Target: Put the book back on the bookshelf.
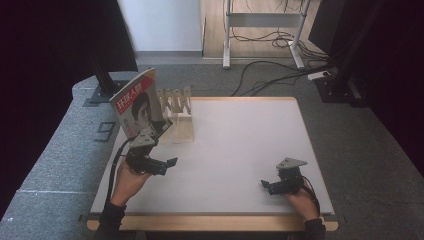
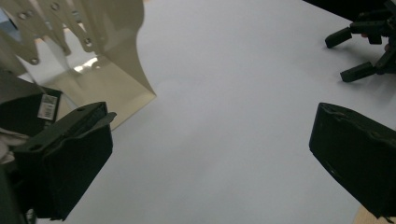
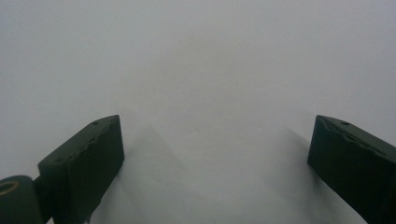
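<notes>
High view looks down on a white tabletop (image 1: 240,145) with a pale, see-through rack (image 1: 179,112) of upright dividers standing near its far left corner. A magazine (image 1: 136,102) with a red title band and a dark portrait on its cover leans tilted at the left side of the rack, its lower edge close to the grey plate on top of the left gripper (image 1: 167,162). From this view I cannot tell whether the magazine rests in a slot of the rack or just beside it.

The left gripper sits just in front of the rack, held by a hand (image 1: 127,182) that comes in from the near edge. In the left gripper view its jaws stand wide apart with only bare tabletop between them, gripping nothing. The rack (image 2: 112,70) rises just beyond the left jaw, and a dark corner of the magazine (image 2: 28,109) with a barcode label shows beside the rack's base, behind that jaw.

The right gripper (image 1: 267,186) lies well apart from the rack, near the front right part of the tabletop, held low by the other hand (image 1: 302,200). In the right gripper view its jaws are spread wide over plain white surface, holding nothing. The left gripper view also shows it (image 2: 348,56) far off at the upper right.

Cables (image 1: 270,70) trail across the grey floor beyond the tabletop.
</notes>
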